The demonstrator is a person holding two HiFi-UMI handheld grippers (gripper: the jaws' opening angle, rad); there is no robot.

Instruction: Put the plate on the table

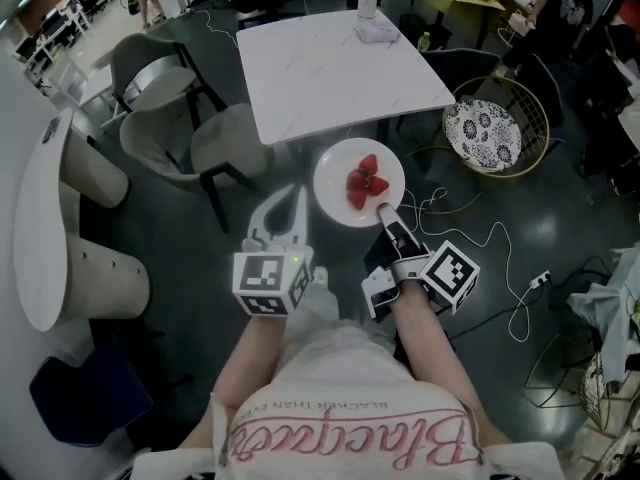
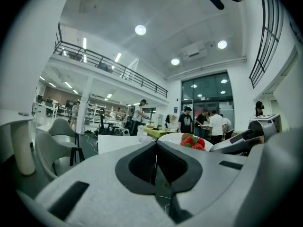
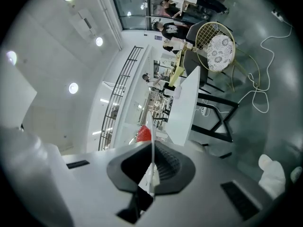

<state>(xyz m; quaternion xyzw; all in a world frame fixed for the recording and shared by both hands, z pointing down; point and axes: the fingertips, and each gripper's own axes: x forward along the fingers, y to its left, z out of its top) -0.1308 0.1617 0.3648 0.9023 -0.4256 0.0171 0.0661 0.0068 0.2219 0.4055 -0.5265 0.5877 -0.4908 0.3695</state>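
White table (image 1: 340, 68) ahead, chairs (image 1: 200, 138) beside it; right tool (image 1: 385, 211) pinches the plate (image 1: 335, 183), left tool (image 1: 288, 206) closed, empty.

White shirt (image 1: 350, 408), pink script lettering. Pale grey left gripper (image 1: 298, 196), grey-and-black right gripper (image 1: 384, 211); black-and-white marker cube (image 1: 268, 283) behind each's jaws.

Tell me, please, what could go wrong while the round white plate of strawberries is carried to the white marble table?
The right gripper pinches the round white plate by one edge only, above the floor; it could tip or slip. The loose red strawberries may then roll off. It might also knock the edge of the white marble table.
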